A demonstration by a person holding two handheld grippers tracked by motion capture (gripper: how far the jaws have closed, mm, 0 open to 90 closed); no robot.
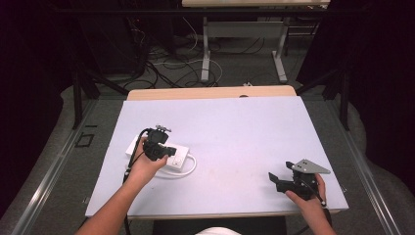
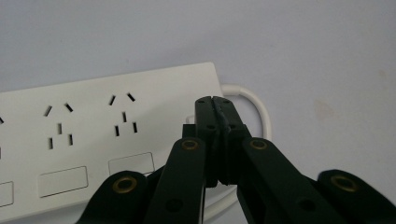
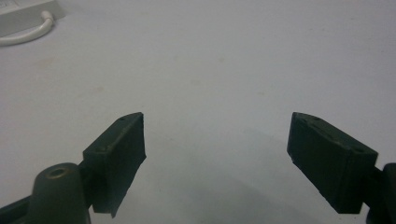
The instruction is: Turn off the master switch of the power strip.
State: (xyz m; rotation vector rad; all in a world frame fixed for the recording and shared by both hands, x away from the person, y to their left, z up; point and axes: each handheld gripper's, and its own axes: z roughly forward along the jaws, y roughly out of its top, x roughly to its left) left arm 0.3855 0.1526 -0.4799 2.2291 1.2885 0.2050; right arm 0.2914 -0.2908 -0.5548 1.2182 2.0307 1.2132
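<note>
A white power strip (image 1: 173,157) lies on the left half of the pale table (image 1: 235,137), with its white cable (image 1: 188,169) looping out from its near right end. The left hand (image 1: 144,166) holds the left gripper (image 1: 159,147) directly over the strip; in the left gripper view its two black jaws are pressed together with nothing between them, the left gripper (image 2: 215,105) hanging just above the strip's end, beside the last socket of the power strip (image 2: 93,135) and next to the curve of the cable (image 2: 254,102). The right hand (image 1: 308,200) holds the right gripper (image 1: 281,178) near the table's front right corner, well apart from the strip. In the right gripper view its jaws stand wide apart over bare tabletop, the right gripper (image 3: 215,158) empty, with the strip's corner and cable (image 3: 32,30) far off at the upper left.
</note>
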